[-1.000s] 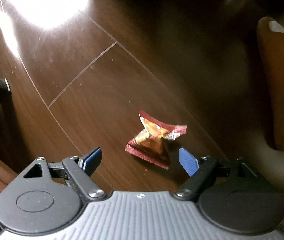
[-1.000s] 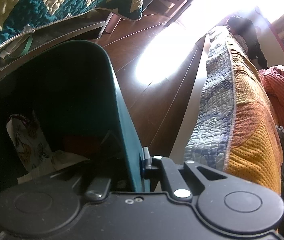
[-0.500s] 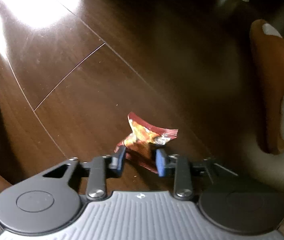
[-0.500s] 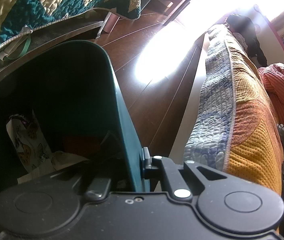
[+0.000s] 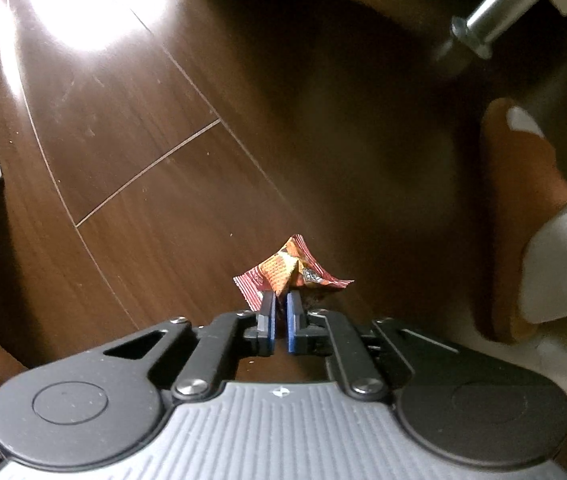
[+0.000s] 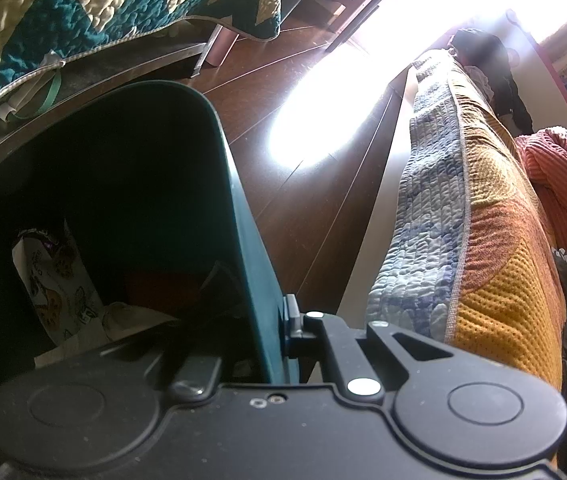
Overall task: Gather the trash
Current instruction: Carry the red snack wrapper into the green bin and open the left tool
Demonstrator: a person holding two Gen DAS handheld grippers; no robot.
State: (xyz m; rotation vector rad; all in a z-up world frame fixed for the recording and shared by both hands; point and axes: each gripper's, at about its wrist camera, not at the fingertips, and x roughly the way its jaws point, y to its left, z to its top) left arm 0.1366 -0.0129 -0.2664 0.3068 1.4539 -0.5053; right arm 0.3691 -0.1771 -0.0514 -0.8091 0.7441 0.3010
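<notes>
Left gripper pointed straight down at the dark wooden floor, its blue pads clamped together on the near corner of a crumpled red and orange snack wrapper. Most of the wrapper fanned out beyond the fingertips, and whether it hung clear of the boards could not be told. Right gripper was clamped on the wall of a dark teal trash bin, one finger outside the rim and the other inside.

By my reading, the pick was done and the carry was in hand. The next move called for lifting the wrapper clear, bringing it over the bin's open mouth and parting the pads there, while the right side kept the bin steady.

Only the left wrist view showed the wrapper, along with a brown slipper on a white-socked foot and a metal furniture leg. Only the right wrist view showed the bin, with a printed white packet and other scraps already inside, plus a zigzag quilt and a patchwork bed cover.
</notes>
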